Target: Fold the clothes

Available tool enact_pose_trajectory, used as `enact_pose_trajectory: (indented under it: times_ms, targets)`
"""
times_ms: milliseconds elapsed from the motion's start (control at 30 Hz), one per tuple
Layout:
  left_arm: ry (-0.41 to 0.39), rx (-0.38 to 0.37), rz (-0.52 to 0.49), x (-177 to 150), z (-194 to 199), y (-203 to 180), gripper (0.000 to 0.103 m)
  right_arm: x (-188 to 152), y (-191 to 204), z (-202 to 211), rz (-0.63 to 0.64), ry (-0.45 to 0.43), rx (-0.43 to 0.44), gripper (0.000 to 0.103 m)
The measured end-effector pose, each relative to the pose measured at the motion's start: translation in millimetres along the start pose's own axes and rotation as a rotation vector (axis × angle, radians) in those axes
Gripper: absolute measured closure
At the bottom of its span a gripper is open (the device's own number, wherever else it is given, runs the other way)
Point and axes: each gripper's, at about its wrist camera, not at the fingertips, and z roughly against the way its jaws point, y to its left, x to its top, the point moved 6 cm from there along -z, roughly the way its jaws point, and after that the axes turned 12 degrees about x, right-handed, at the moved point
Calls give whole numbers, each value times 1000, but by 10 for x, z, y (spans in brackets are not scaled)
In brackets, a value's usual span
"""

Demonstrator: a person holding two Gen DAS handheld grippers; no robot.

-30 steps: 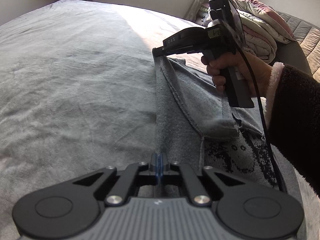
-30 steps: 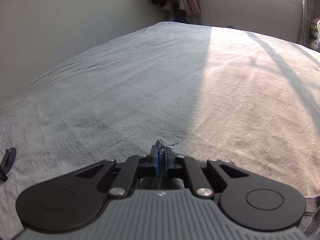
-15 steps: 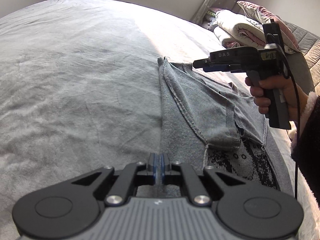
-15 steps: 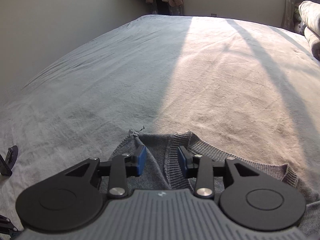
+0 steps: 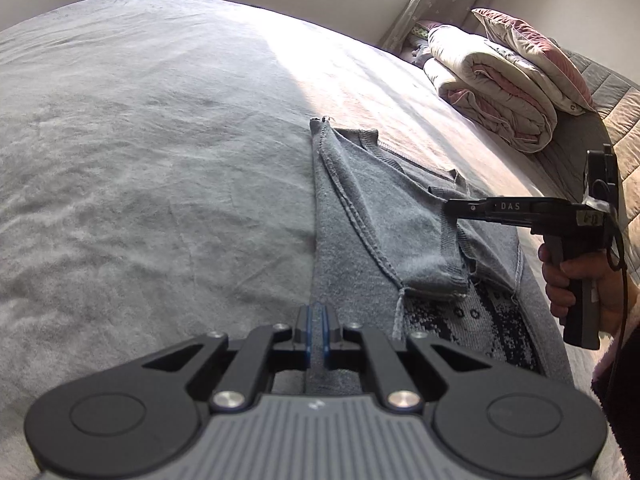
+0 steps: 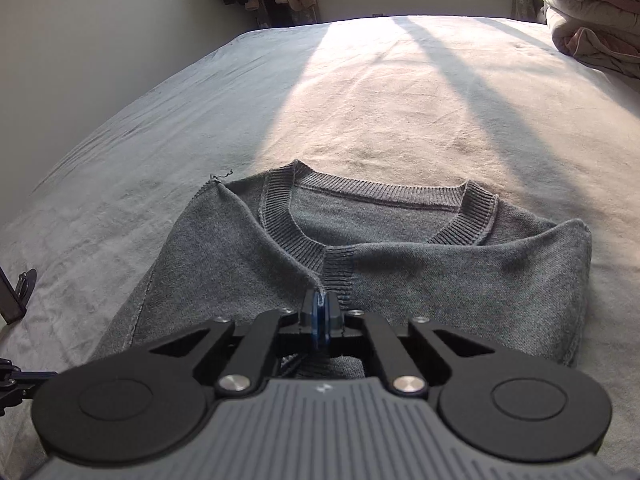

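Your left gripper [image 5: 316, 320] pinches the sweater's [image 5: 360, 216] folded edge on the bed [image 5: 140, 140]. Your right gripper [image 6: 320, 316] has its fingers clamped on the sleeve cuff [image 6: 338, 270] below the collar.

Legible text, one entry: the letters "DAS" in pale capitals on the side of the black two-finger right gripper [image 5: 448, 207], along its long black arm.

Partly legible: a small white paper tag [image 5: 591, 219] stuck on the same tool, behind the "DAS" lettering and above the black pistol handle, carries handwritten dark marks too blurred to read.

No other text can be read.
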Motion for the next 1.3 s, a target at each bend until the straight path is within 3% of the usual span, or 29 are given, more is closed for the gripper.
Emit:
enact_pose_trajectory:
  times_ms: [200, 433, 567, 633, 667, 767, 1100, 1300]
  targets:
    - [9, -46, -16, 8, -17, -80, 99, 267, 22, 90, 55, -47, -72, 100]
    - [47, -86, -67, -65, -39, -162, 98, 337, -182, -73, 60, -8, -175, 100]
    - [54, -82, -102, -113, -47, -213, 98, 244, -233, -199, 25, 37, -184, 100]
    - [53, -84, -106, -121, -38, -217, 97, 220, -221, -153, -16, 28, -168, 97]
    - [52, -85, -107, -122, -31, -216, 97, 210, -213, -107, -41, 17, -155, 86]
    - [49, -91, -97, -109, -7, -191, 97, 145, -165, 105, -100, -3, -106, 68]
    - [40, -100, -54, -68, 24, -171, 96, -473, 183, 580, -371, 8, 92, 68]
    - [40, -109, -54, -77, 30, -193, 96, -653, 269, 379, -429, -10, 79, 68]
